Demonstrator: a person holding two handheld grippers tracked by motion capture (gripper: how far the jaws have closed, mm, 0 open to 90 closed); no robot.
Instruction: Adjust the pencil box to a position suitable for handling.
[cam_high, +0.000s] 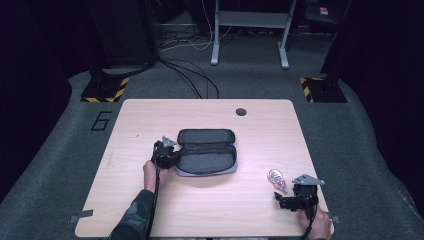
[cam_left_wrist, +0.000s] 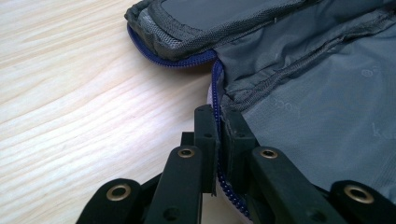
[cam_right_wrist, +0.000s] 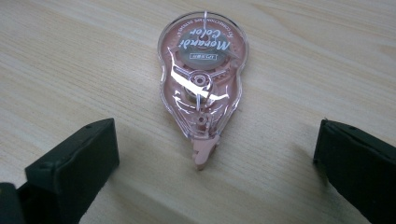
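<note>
Grey pencil case (cam_high: 206, 152) lying unzipped at centre of bench (cam_high: 150, 210), lid folded back. Left tool (cam_left_wrist: 219, 140) clenched on the case's near edge beside the blue zipper (cam_left_wrist: 215, 88), probably to pin it flat and open. Right tool (cam_right_wrist: 215, 158) released, jaws spread wide either side of pink correction-tape dispenser (cam_right_wrist: 201, 77) on bare wood near the bench's right edge, seemingly lined up for a pickup.
</note>
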